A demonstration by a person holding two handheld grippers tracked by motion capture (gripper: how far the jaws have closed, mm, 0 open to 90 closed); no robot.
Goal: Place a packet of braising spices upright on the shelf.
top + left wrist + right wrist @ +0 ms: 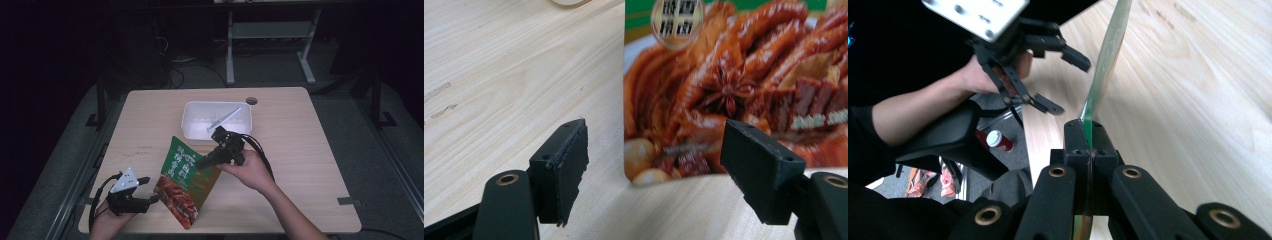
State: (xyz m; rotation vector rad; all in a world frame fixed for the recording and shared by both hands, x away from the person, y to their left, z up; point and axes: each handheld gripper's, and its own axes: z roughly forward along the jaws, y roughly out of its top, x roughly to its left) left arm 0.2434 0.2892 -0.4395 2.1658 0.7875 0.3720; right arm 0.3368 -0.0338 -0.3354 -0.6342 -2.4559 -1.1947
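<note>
A snack bag [182, 175] with a green top and a picture of red braised meat stands tilted on the wooden table [300, 150], its lower end near the front edge. My right gripper [204, 161] is shut on the bag's right edge. In the right gripper view the bag [1105, 60] runs edge-on out of the closed right gripper [1089, 134]. My left gripper [151, 191] stands open just left of the bag's lower corner. In the left gripper view the left gripper [659, 150] frames that corner of the bag [734, 85], and neither pad touches it.
A white plastic tray [192, 114] holding a white utensil [224, 119] sits just behind the bag. A cable hole [251, 100] lies at the table's back edge. Past the table edge, a red can [998, 141] stands on the floor.
</note>
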